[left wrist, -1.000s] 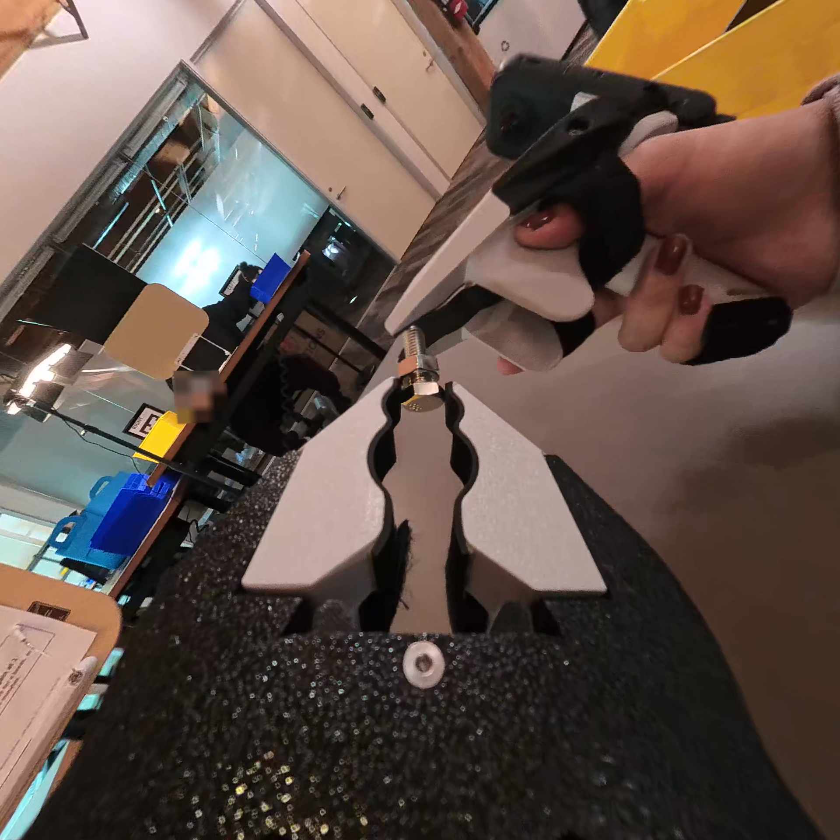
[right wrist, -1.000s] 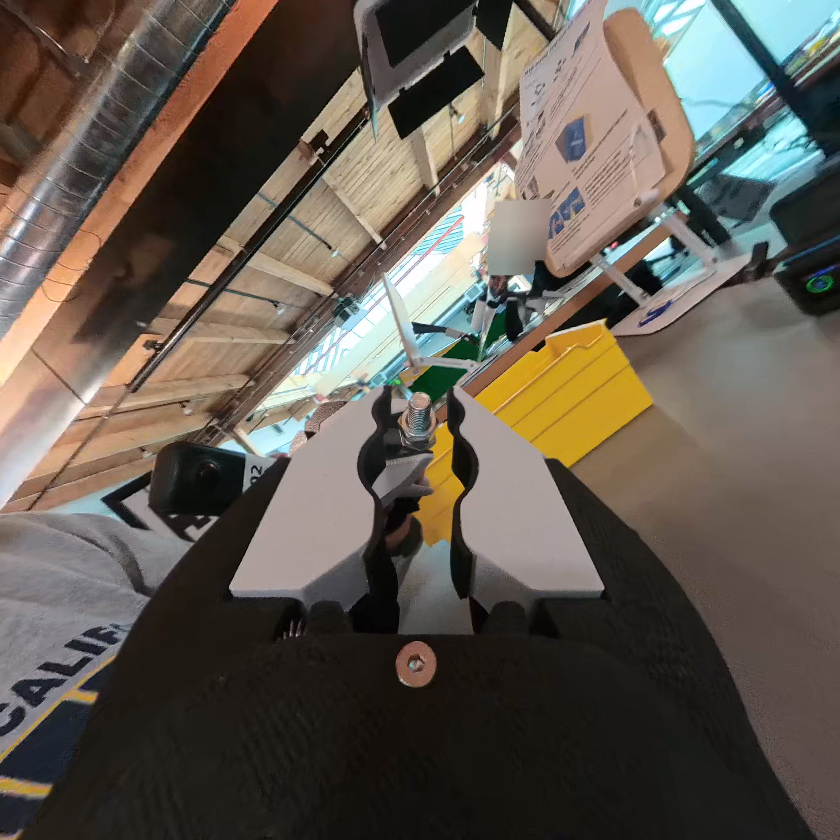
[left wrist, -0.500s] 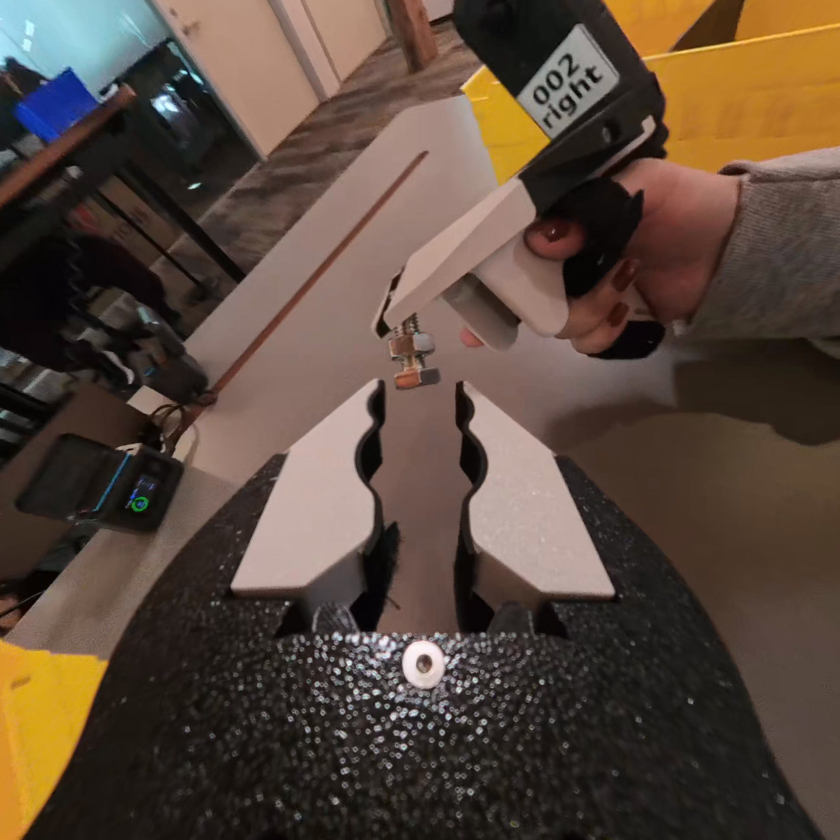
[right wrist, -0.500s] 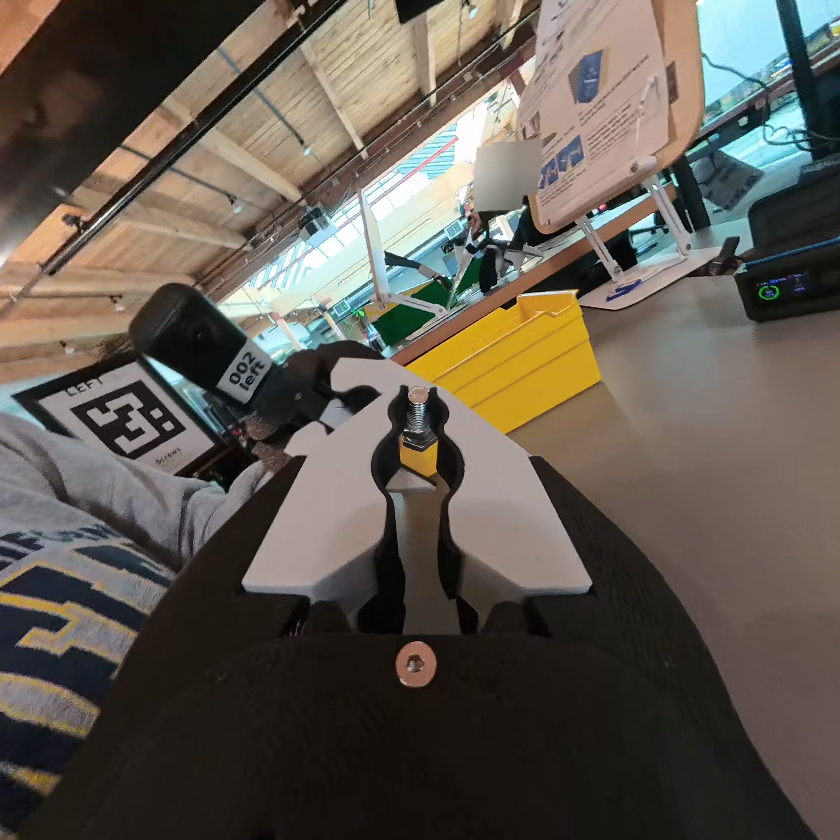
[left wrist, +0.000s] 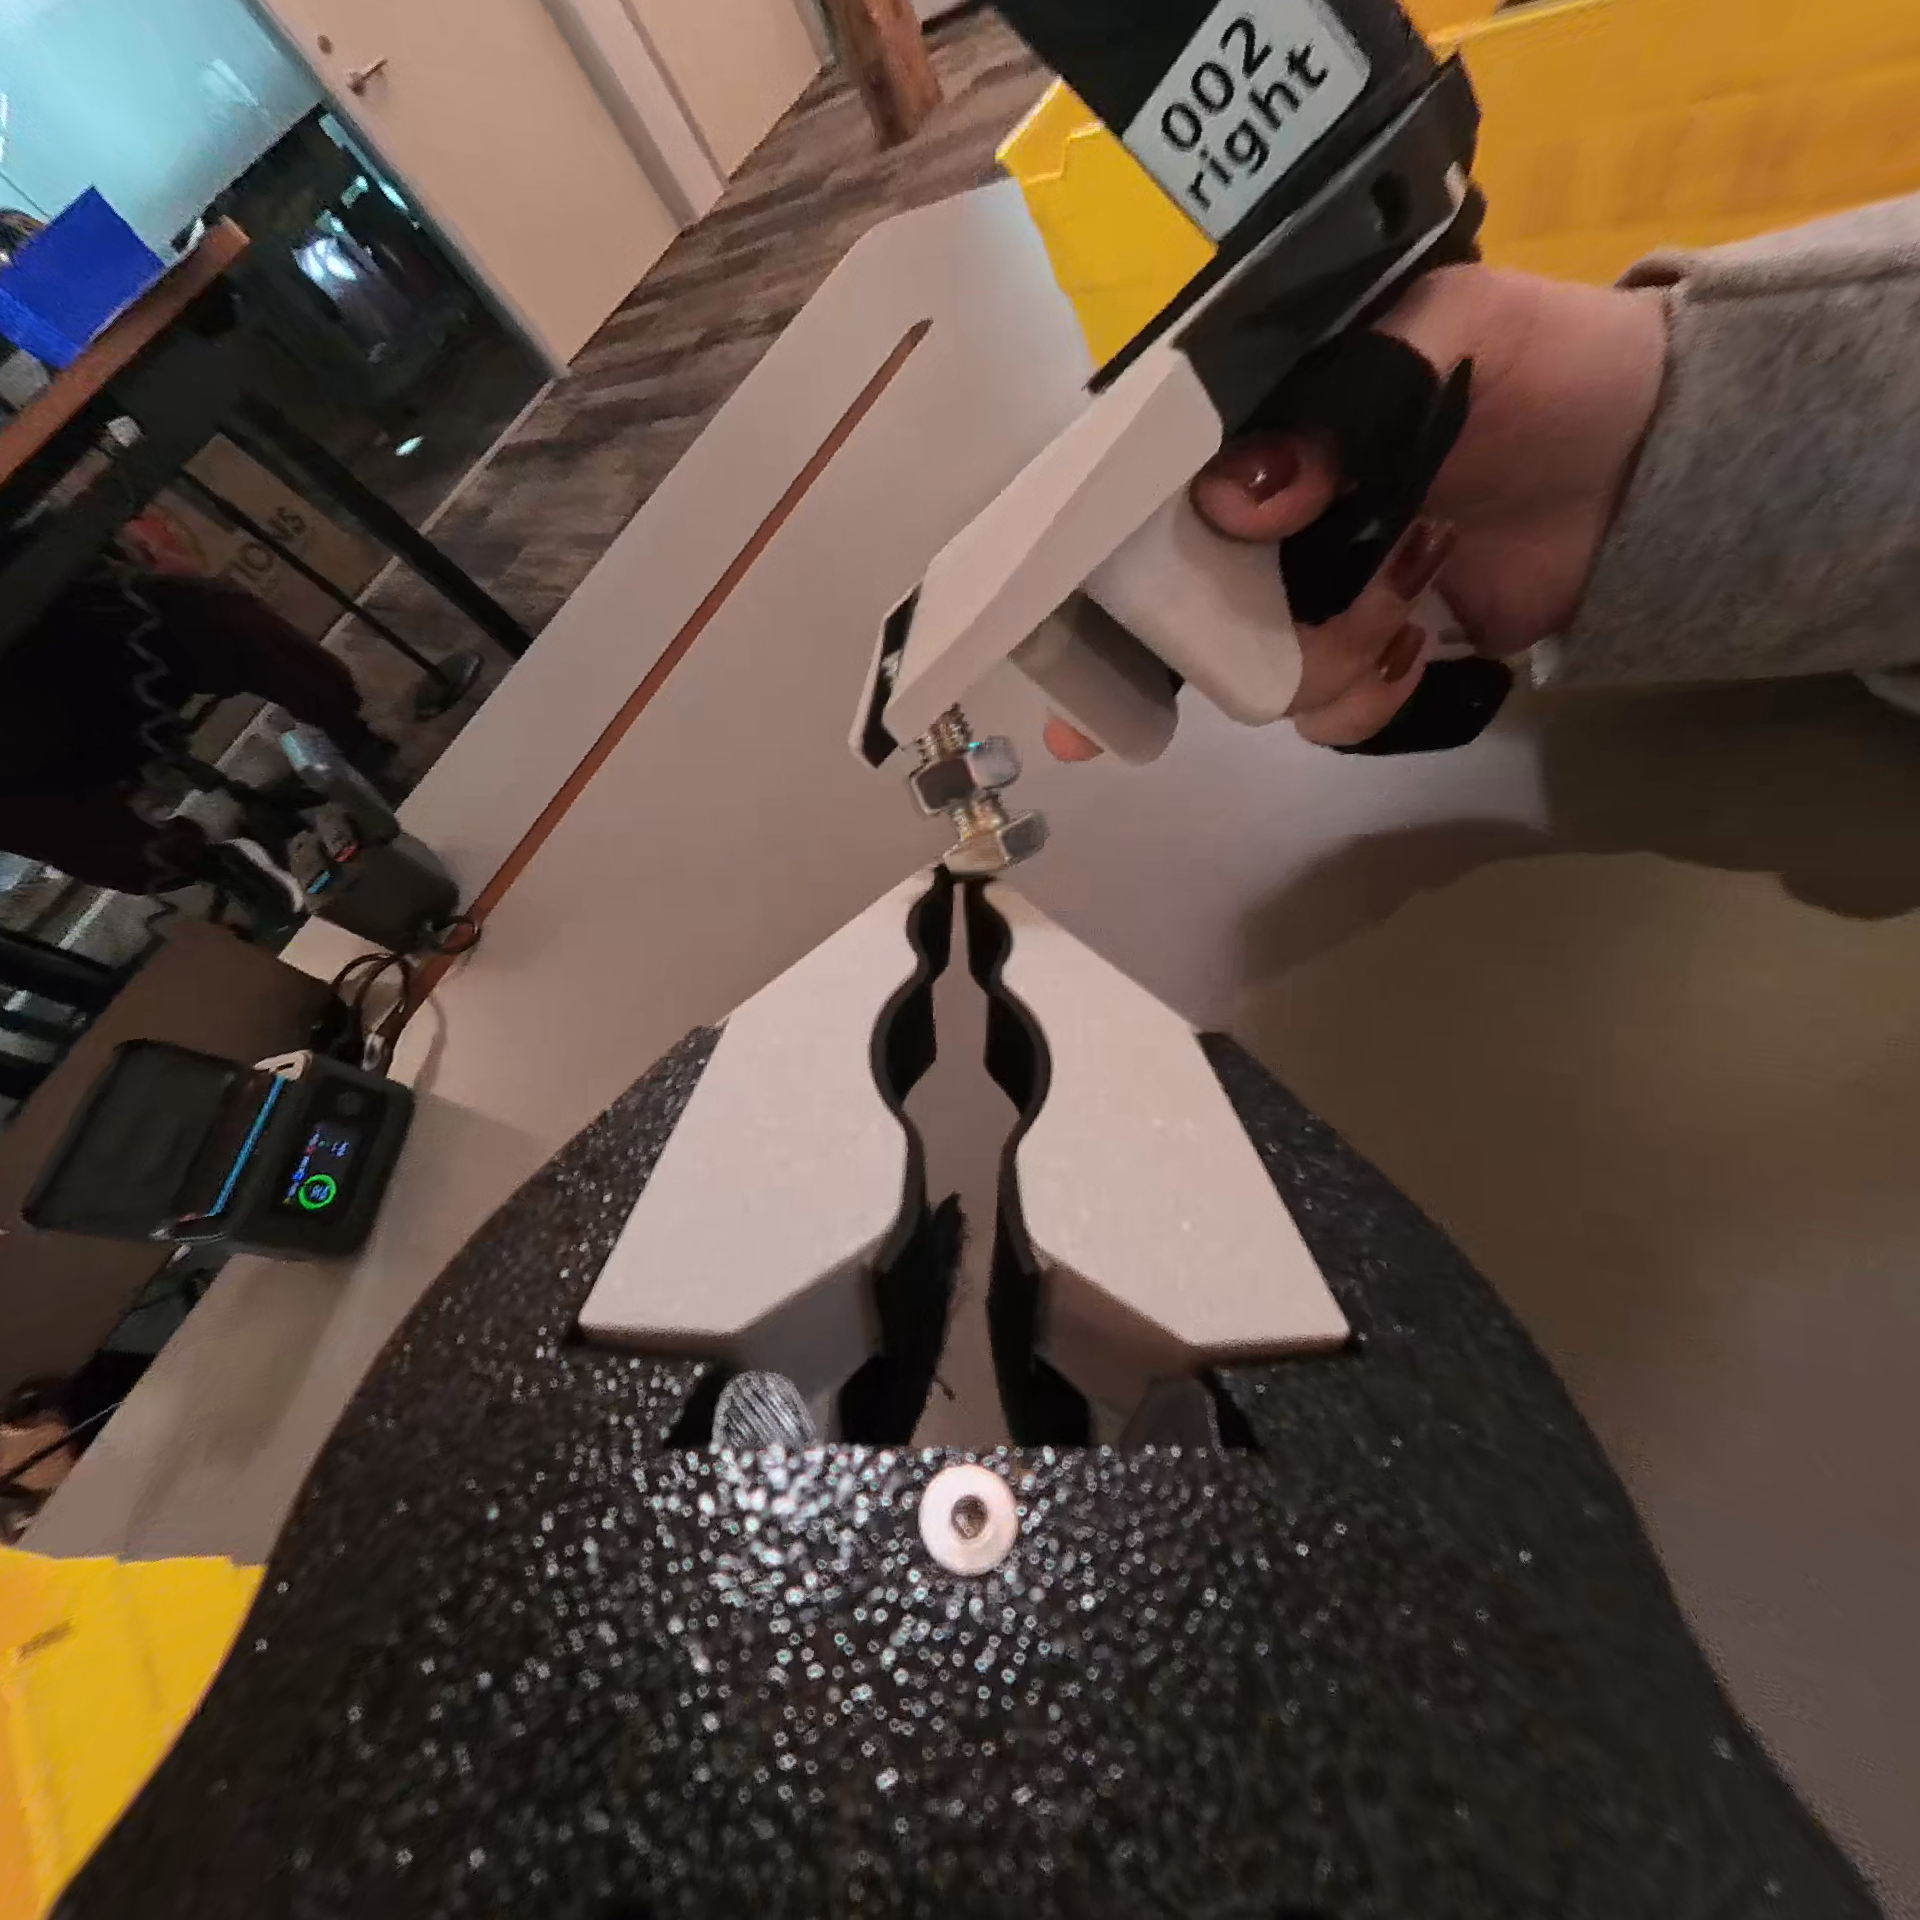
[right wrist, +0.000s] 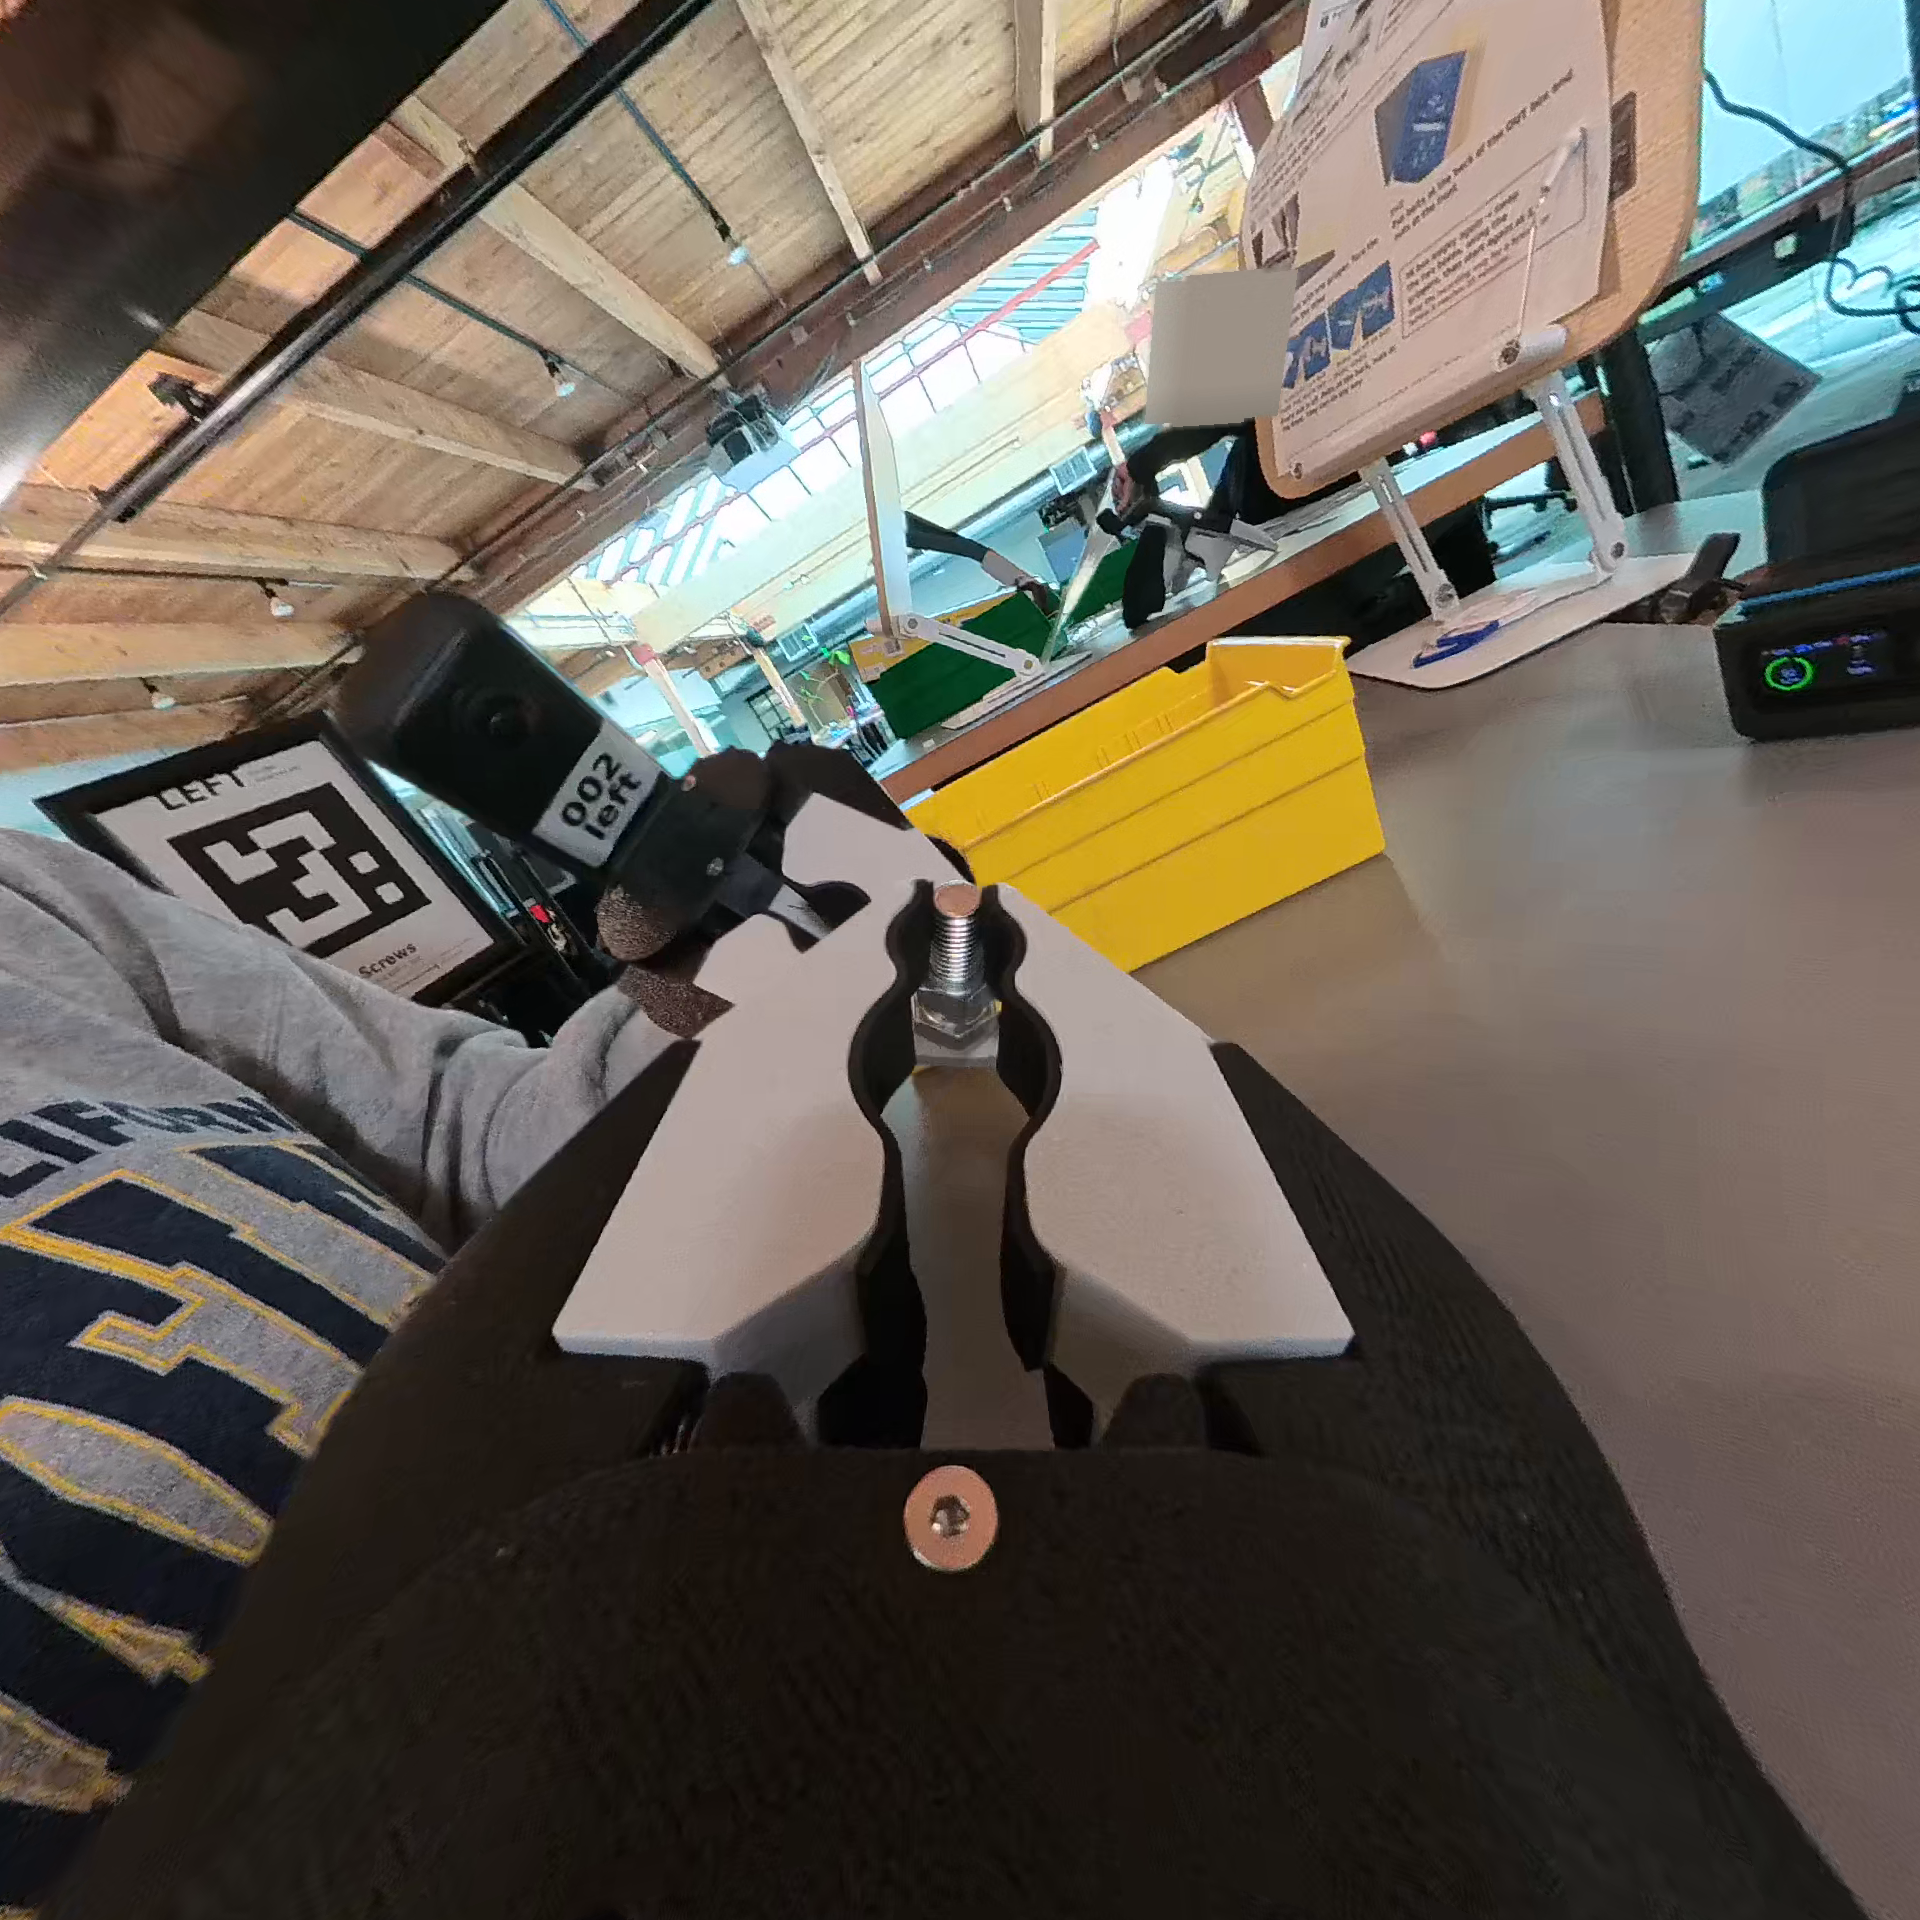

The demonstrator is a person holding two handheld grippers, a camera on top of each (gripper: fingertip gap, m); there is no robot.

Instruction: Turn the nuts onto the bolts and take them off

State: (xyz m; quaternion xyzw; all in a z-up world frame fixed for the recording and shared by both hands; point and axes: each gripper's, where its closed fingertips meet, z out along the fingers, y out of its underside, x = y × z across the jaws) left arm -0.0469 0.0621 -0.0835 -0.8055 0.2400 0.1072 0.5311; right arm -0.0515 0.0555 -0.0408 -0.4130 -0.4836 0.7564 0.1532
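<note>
My right gripper (right wrist: 954,914) clamps the bolt (right wrist: 954,948) by its threaded end, nut (left wrist: 964,781) on the shank. Left gripper (left wrist: 958,896) is nearly closed, empty, tips just under the bolt head (left wrist: 995,840). Next, I judge: reopen left, seat on the nut, twist.

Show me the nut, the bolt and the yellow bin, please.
nut (left wrist: 964,774), left wrist view, its hexagonal side.
bolt (right wrist: 955,940), right wrist view, its threaded shaft.
yellow bin (right wrist: 1164,821), right wrist view, its long side wall.
</note>
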